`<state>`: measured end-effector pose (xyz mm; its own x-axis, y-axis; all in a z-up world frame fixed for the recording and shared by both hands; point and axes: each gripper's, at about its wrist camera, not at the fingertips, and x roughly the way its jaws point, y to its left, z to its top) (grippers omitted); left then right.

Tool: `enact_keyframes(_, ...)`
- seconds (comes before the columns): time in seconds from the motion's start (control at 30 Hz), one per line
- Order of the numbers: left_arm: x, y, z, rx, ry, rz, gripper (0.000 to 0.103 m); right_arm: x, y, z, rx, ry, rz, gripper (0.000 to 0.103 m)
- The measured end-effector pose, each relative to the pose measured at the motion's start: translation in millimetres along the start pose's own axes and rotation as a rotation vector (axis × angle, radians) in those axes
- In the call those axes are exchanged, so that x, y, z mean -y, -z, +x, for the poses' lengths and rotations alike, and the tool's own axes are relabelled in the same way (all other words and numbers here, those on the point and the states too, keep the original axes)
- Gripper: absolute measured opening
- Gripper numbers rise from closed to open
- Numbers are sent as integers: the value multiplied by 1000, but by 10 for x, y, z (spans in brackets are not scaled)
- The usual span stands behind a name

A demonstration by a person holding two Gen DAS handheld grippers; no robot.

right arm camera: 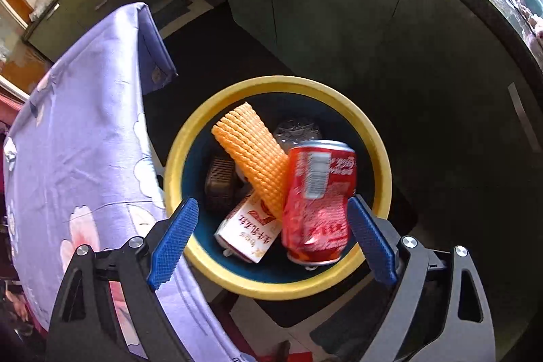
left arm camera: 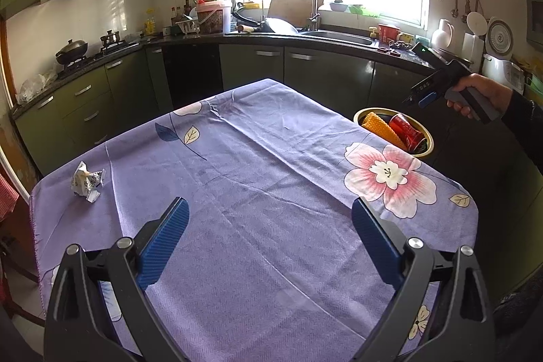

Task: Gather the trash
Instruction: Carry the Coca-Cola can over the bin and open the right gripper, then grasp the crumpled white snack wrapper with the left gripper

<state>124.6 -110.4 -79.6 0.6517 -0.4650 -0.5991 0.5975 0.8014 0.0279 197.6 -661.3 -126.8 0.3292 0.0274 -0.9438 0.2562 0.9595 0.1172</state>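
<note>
A crumpled white wrapper (left arm camera: 86, 181) lies on the purple flowered tablecloth (left arm camera: 258, 178) at the left. My left gripper (left arm camera: 269, 209) is open and empty above the cloth's near part, right of the wrapper. A yellow-rimmed bin (right arm camera: 370, 131) stands beside the table's right edge; it also shows in the left wrist view (left arm camera: 428, 138). It holds a red can (right arm camera: 317, 195), an orange ribbed foam sleeve (right arm camera: 253, 155), a small white carton (right arm camera: 249, 231) and a brown tray (right arm camera: 220, 185). My right gripper (right arm camera: 271, 209) is open above the bin, with the blurred can between the fingers, apart from both.
Dark green kitchen cabinets (left arm camera: 251, 67) and a black counter with a sink (left arm camera: 339, 36) run behind the table. A stove with a wok (left arm camera: 72, 51) is at the far left. The floor around the bin is dark. The right hand and its gripper (left arm camera: 451, 90) hover above the bin.
</note>
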Motion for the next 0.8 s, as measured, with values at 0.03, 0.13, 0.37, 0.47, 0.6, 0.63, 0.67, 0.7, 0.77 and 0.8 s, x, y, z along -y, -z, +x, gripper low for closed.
enact_keyframes(0.03,-1,5,-5,-3,-2,-2,92,-41,43,-82,17,-29,-3,88)
enact_keyframes(0.13,-16,35,-21,-15,-14,-12,92,-227,259,-335,65,-106,-38,88)
enact_keyframes(0.37,-359,59,-32,-113,-174,-112,92,-934,682,-616,128,-195,-228,88)
enact_keyframes(0.47,-749,-7,28,-187,-251,-239,92,-1226,763,-584,124,-227,-295,88)
enact_keyframes(0.6,-1383,-207,195,-252,-278,-390,92,-1451,816,-527,118,-246,-354,88)
enact_keyframes(0.63,-1522,-283,254,-248,-272,-380,92,-1481,824,-509,114,-250,-361,88)
enact_keyframes(0.67,-1634,-349,297,-234,-271,-360,92,-1508,822,-477,107,-258,-366,88)
enact_keyframes(0.7,-1752,-417,374,-226,-276,-319,94,-1522,822,-433,101,-263,-368,88)
enact_keyframes(0.77,-1962,-494,565,-275,-307,-278,96,-1545,827,-387,91,-266,-369,88)
enact_keyframes(0.8,-2107,-492,673,-312,-323,-310,96,-1526,823,-354,85,-268,-367,88)
